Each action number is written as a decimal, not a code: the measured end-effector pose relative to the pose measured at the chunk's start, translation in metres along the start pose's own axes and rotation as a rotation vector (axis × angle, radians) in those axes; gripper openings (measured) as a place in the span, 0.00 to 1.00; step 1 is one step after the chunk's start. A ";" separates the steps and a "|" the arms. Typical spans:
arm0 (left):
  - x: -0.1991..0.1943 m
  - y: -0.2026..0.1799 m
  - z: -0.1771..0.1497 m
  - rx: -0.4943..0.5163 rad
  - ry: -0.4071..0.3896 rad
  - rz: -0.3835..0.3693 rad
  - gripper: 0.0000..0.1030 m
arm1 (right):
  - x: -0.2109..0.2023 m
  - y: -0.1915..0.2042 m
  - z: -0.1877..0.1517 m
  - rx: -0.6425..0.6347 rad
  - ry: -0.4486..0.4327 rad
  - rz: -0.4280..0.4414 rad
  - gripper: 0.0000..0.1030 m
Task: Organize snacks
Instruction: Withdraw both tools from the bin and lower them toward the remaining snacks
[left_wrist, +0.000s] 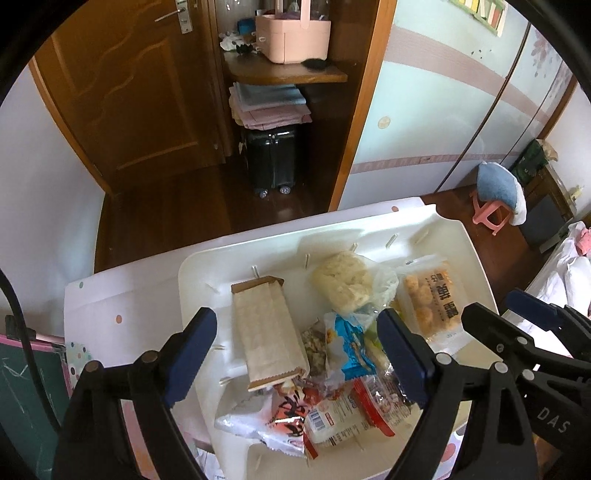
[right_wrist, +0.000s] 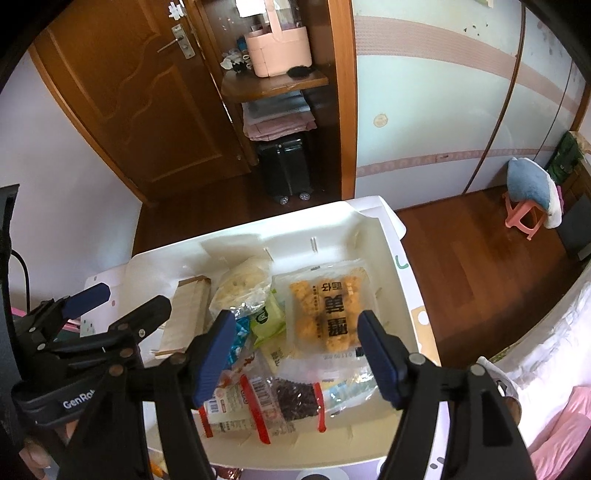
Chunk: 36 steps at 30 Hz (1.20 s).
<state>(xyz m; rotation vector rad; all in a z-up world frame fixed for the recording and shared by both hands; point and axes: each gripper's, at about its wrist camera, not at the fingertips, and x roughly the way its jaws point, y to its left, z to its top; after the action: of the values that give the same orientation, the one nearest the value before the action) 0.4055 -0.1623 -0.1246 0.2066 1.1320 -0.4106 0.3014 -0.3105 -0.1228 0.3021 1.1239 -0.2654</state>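
Brown paper packet (left_wrist: 267, 330) between open left claw (left_wrist: 297, 354).

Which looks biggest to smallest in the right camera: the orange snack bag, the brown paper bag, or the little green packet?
1. Orange snack bag, the largest in view.
2. Brown paper bag, though the left tool hides part of it, so this is unsure.
3. Green packet, clearly the smallest.

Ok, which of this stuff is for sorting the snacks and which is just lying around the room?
For the job: white tray, paper bag, fried snack pack, rice cake.
Just lying about: suitcase, pink basket, pink stool.
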 end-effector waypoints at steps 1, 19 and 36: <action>-0.004 0.000 -0.001 0.001 -0.006 -0.001 0.85 | -0.002 0.000 0.000 -0.001 -0.002 0.003 0.67; -0.124 0.009 -0.043 0.005 -0.173 0.000 0.85 | -0.085 0.013 -0.038 -0.055 -0.108 0.049 0.67; -0.238 0.024 -0.176 -0.073 -0.325 0.101 0.88 | -0.169 0.049 -0.137 -0.280 -0.264 0.175 0.67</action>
<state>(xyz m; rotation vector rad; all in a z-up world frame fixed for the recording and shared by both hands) 0.1830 -0.0257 0.0174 0.1274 0.8119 -0.2995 0.1344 -0.2053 -0.0190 0.1110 0.8542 0.0092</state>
